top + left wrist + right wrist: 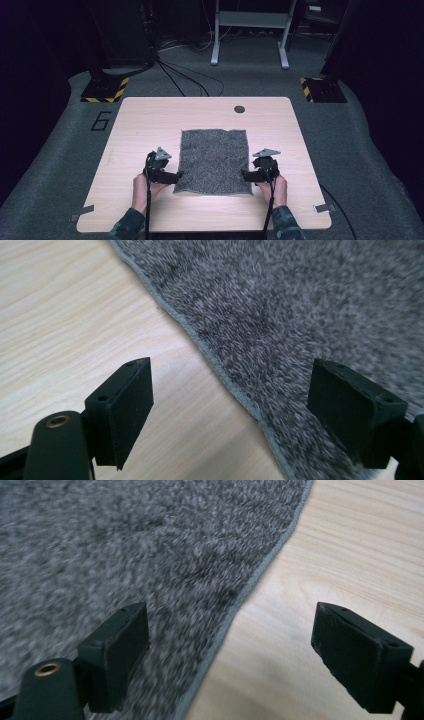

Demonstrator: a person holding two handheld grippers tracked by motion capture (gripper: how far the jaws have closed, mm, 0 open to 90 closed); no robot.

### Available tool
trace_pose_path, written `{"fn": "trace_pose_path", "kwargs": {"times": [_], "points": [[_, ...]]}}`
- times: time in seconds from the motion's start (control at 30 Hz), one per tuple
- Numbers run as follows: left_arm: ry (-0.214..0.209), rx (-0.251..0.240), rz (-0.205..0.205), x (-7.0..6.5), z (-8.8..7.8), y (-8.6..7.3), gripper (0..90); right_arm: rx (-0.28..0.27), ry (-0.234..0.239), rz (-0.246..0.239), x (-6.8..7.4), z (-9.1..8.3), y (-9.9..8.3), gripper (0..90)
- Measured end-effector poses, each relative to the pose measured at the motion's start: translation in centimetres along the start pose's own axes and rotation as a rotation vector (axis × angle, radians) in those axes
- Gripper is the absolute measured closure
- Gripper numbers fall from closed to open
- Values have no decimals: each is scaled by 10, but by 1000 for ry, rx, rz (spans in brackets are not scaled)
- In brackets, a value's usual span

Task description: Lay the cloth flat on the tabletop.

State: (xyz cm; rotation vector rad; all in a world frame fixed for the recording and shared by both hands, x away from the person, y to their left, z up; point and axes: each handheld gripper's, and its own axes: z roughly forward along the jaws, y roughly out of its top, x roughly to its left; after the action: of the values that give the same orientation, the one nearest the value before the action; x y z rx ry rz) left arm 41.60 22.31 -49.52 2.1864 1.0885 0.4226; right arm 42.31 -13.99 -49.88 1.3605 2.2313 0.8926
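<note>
Grey towel (214,161) lies flat, spread mid-table (150,120); left gripper (176,175) at its near-left corner, right gripper (245,174) at near-right corner; both jaw pairs stand apart, clamping nothing; spreading looks done; folding, if intended, not begun

Cloth (214,161) flat on table (140,125), between both tongs.

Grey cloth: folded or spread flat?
It looks spread flat: the grey cloth lies as one rectangle on the table, no fold visible.
</note>
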Motion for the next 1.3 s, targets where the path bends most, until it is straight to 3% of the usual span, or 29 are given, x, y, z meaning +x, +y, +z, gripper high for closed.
{"fn": "trace_pose_path", "kwargs": {"times": [0.07, 0.2, 0.3, 0.37, 0.63, 1.0, 1.1, 1.3], "points": [[23, 7, 9, -2, 5, -1, 164, 19, -32, -14, 1, 6, 1, 140], [43, 47, 34, -8, 12, -4, 165, 44, -51, -10, -1, 12, -2, 138], [44, 52, 51, -11, 16, -7, 182, 59, -45, -5, -4, 14, -6, 139], [34, 56, 49, -11, 17, -9, 183, 64, -17, 24, -7, 15, -9, 135], [15, 54, 38, -8, 14, -15, 160, 64, -18, 25, -7, 10, -16, 123], [3, 26, 30, -11, 5, -30, 160, -3, -6, 7, -11, 0, -34, 122], [-1, 15, 29, -15, 4, -33, 160, 3, -9, 20, -10, -4, -38, 123], [-1, 0, 27, -28, 0, -39, 156, -36, -22, 25, -11, -13, -53, 127]]}}
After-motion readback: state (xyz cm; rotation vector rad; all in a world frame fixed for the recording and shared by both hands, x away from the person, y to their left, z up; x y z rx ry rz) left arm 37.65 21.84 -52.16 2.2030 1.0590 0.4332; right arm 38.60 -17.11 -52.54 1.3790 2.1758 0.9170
